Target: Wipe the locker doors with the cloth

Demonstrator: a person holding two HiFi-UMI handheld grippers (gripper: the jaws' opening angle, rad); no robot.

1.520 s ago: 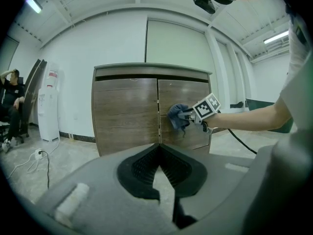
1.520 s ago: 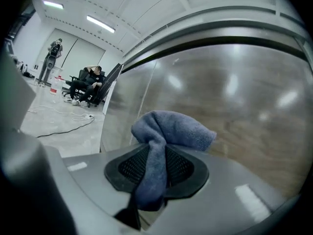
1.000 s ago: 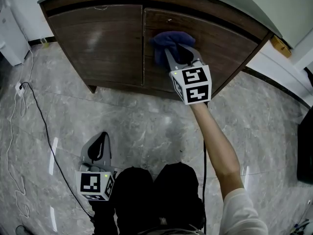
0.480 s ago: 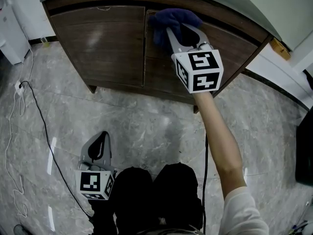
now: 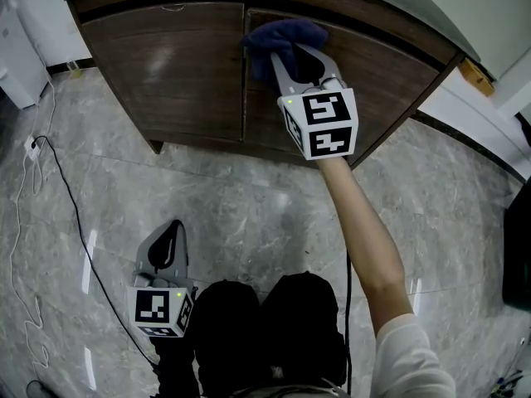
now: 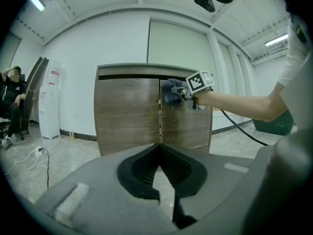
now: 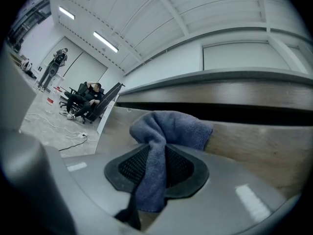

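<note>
Since the earlier frames the right gripper [image 5: 290,56] has carried the cloth [image 5: 282,36] up the right door [image 5: 382,89] to its top corner beside the seam, jaws clamped on the cloth pressed to the wood. The left gripper [image 5: 171,243] hangs well clear of the locker, jaws together and empty. Wiping appears mid-course on this door; the left door [image 5: 166,73] probably remains.

One locker [image 5: 390,23] with two doors [image 5: 166,65] [image 5: 373,77]; one cloth [image 5: 286,36]; two tongs [image 5: 286,60] [image 5: 172,232].
</note>
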